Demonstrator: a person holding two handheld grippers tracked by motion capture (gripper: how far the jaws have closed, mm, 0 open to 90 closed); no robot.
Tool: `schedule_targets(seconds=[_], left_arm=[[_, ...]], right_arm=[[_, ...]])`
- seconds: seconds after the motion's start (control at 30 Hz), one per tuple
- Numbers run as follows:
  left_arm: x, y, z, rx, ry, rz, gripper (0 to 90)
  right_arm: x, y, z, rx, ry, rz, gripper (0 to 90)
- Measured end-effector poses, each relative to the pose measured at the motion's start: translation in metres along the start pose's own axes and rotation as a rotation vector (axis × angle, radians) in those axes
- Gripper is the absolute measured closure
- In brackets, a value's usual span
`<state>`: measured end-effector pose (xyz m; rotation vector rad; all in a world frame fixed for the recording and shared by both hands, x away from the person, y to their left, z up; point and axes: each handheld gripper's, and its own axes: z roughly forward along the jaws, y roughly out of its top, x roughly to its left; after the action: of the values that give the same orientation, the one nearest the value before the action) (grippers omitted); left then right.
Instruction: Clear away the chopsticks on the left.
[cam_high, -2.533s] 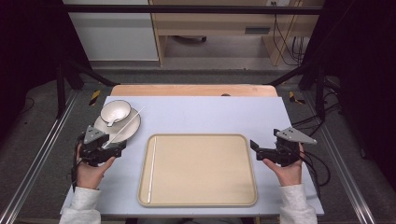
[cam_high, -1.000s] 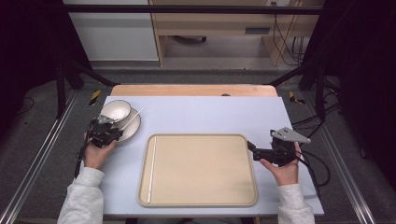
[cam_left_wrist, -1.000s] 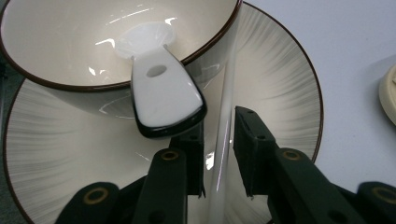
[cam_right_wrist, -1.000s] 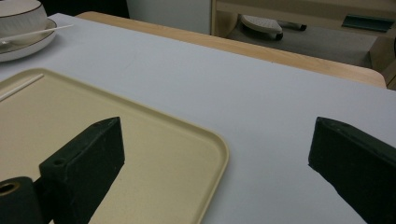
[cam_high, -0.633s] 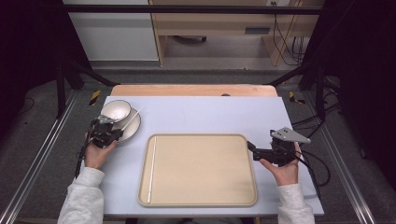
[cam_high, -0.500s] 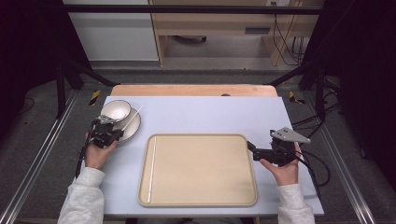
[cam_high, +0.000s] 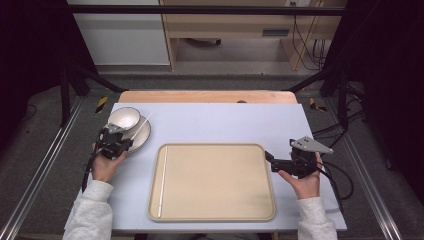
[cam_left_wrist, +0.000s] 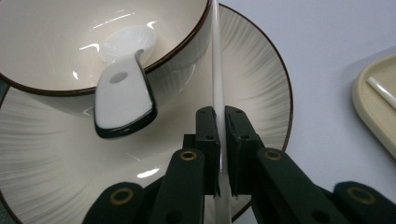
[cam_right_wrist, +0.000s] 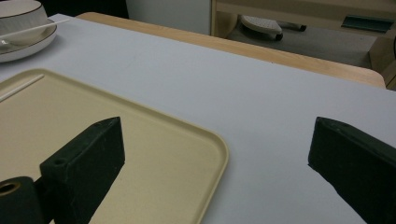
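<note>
On the pale blue tabletop (cam_high: 220, 122), which overlays a wooden board showing along the far edge, you work inside a dark frame, with grey floor, floor rails and a light wooden desk beyond. At the far left your left gripper (cam_left_wrist: 220, 122) is clenched on a thin white chopstick (cam_left_wrist: 217, 70), whose far end leans over the rim of the cream bowl (cam_left_wrist: 56, 42). The bowl sits on a ribbed, dark-rimmed plate (cam_left_wrist: 261, 88), and a white soup spoon (cam_left_wrist: 123, 88) rests in it, handle over the rim. Compared with 2.5 seconds ago, your left hand (cam_high: 105, 165) has moved forward from the plate's near edge up to the bowl, and the chopstick now slants away to the right. In the middle lies a beige tray (cam_high: 215, 182) with a second white chopstick (cam_high: 162, 180) along its left side. At the right your right gripper (cam_high: 268, 156), jaws spread wide and holding nothing, hovers at the tray's right edge, slightly nearer it than before.
</note>
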<state>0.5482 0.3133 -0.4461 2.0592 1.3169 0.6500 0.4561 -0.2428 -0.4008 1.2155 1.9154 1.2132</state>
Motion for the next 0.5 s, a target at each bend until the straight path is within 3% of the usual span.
schedule_targets(seconds=[0.5], left_arm=[[-0.023, 0.0, -0.026, -0.054, 0.025, -0.002, 84.6]], right_arm=[[-0.002, 0.001, -0.004, -0.017, -0.003, 0.006, 3.4]])
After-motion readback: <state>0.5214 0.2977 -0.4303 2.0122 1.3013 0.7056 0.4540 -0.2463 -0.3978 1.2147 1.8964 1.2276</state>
